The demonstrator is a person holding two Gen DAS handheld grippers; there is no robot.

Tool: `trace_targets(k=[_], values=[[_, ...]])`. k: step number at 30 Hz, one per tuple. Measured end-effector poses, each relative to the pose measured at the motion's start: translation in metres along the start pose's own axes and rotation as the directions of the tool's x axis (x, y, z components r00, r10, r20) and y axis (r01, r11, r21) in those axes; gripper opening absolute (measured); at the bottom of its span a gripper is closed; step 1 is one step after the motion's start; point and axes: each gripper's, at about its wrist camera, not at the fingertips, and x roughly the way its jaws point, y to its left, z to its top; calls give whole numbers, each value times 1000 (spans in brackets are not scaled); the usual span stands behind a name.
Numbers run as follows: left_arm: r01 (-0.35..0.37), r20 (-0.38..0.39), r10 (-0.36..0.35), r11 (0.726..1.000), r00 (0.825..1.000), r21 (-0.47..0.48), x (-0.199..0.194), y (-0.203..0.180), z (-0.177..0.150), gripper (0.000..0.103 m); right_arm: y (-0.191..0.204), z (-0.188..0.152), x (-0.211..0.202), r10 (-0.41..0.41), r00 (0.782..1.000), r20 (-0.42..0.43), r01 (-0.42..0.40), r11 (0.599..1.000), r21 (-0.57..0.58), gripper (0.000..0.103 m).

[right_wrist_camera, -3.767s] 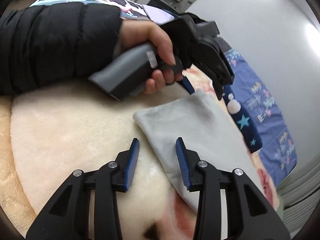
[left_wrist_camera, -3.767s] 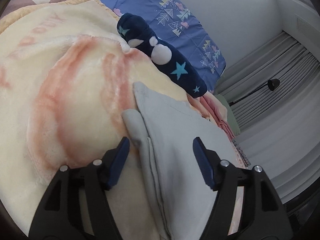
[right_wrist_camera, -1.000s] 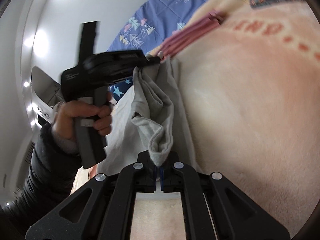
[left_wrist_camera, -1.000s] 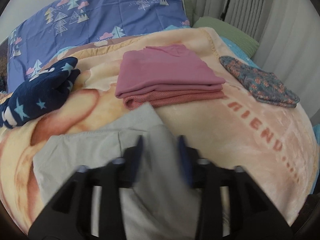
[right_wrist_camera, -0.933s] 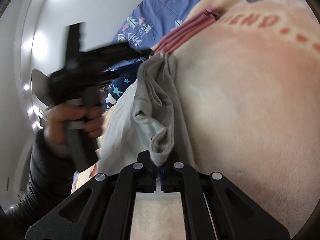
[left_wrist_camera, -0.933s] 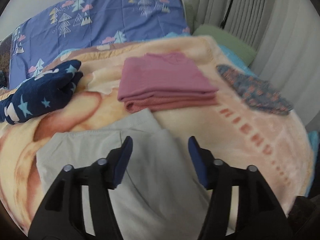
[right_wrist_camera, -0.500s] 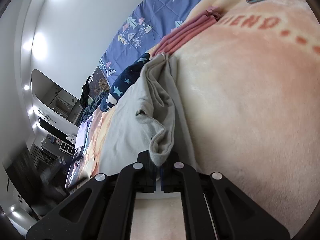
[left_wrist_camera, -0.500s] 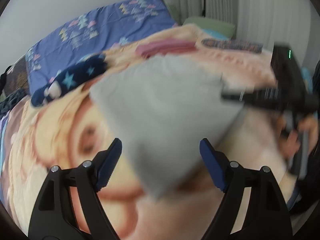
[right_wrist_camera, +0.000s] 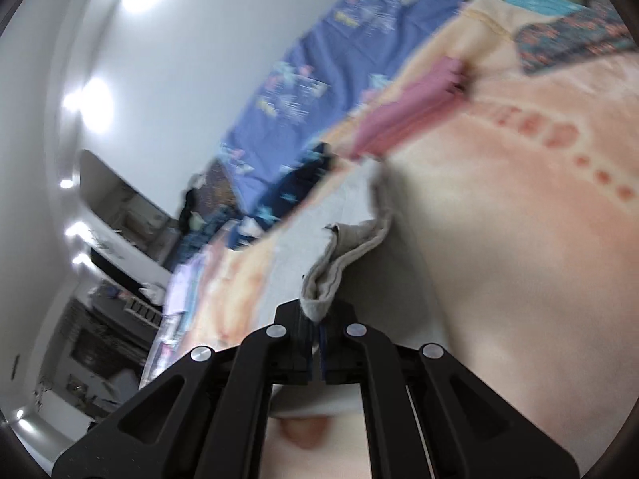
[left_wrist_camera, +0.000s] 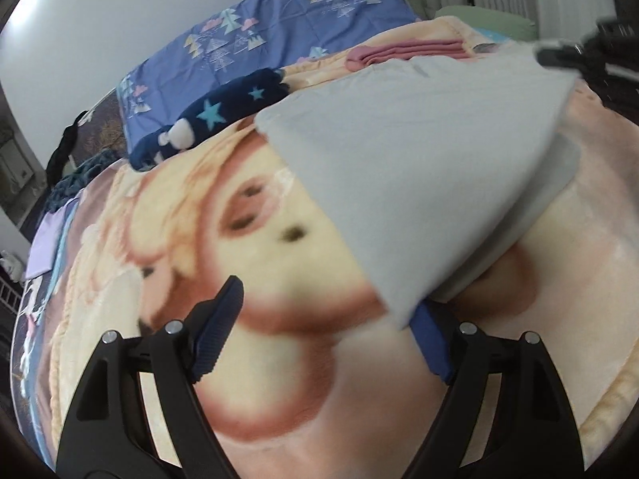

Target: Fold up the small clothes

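Note:
A light grey garment [left_wrist_camera: 419, 151] is spread over the peach blanket [left_wrist_camera: 223, 239], one corner lifted at the upper right by the other black gripper [left_wrist_camera: 579, 52]. My left gripper [left_wrist_camera: 327, 327] stands open near the garment's low front corner, which overlaps its right finger [left_wrist_camera: 429, 339]; nothing is pinched. In the right wrist view my right gripper [right_wrist_camera: 317, 333] is shut on a bunched grey garment corner [right_wrist_camera: 343, 255], with the cloth trailing away over the blanket [right_wrist_camera: 519, 239].
A folded pink stack [left_wrist_camera: 407, 54] [right_wrist_camera: 403, 115], a navy star-print piece [left_wrist_camera: 223, 113] and a dark floral piece [right_wrist_camera: 575, 40] lie farther back on the blanket. A blue patterned sheet [left_wrist_camera: 279, 32] covers the bed's far side. Curtains hang at the upper right.
My left gripper opened, let go of the grey garment and swung away to its near corner. The right gripper rose a little, still pinching its corner, so that side of the garment lifts.

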Motion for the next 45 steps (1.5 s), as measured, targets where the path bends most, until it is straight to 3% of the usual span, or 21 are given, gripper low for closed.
trace_targets(k=[5,9,11,13,15,16,18,22,25,27,29,31,32,35,39,41,43,45], values=[[32,-20,-33,999,999,-28,-3,7,-10,81,-43,-30,20,-64,991,-117,75,992,98,2],[47,-21,-47,999,999,0,-9,6,-12,74,-23,-26,8,-69,995,-72,69,998,5,3],[80,-28,-80,997,996,2,-13,6,-15,64,-7,-23,2,-111,992,-55,106,991,-77,6],[165,-46,-165,986,985,-15,-21,9,-18,35,5,-23,-3,-155,988,-25,150,978,-146,7],[260,-52,-263,964,963,-55,-30,16,-18,15,10,-23,-4,-165,986,-11,161,970,-180,9],[301,-34,-304,951,952,-68,-36,19,-16,14,12,-22,-3,-167,986,-8,163,969,-185,9],[334,26,-333,940,942,-72,-49,23,-8,14,11,-23,-2,-157,988,-13,152,971,-185,9],[328,92,-320,940,943,-96,-40,23,10,14,9,-25,1,-160,987,-16,155,972,-178,6],[306,23,-305,948,952,-85,-5,12,12,17,1,-26,-5,-196,980,-25,191,971,-143,5],[255,-35,-256,966,966,-35,17,-2,1,21,-13,-31,-1,-230,970,-81,220,969,-116,5],[249,-23,-250,968,968,-30,17,-5,-2,21,-26,-35,7,-262,955,-140,249,963,-104,4],[253,-27,-254,967,967,-40,16,-3,-2,25,-31,-34,5,-237,959,-154,226,970,-86,6],[253,-31,-255,966,966,-48,18,-1,-3,28,-28,-31,2,-240,959,-150,229,969,-92,9],[262,-42,-266,962,963,-78,20,3,-3,33,6,-22,-9,-271,962,-23,260,942,-212,13],[251,-41,-254,965,966,-73,20,1,-3,33,39,-28,1,-152,988,-4,142,930,-339,14],[251,-38,-254,965,966,-75,19,1,-4,33,39,-35,21,-221,975,-22,196,901,-386,14],[266,-31,-270,960,962,-91,17,4,-4,33,19,-43,52,-407,911,-69,348,847,-402,13],[309,-20,-314,942,949,-134,14,16,-1,33,8,-43,52,-365,926,-91,313,883,-350,13]])
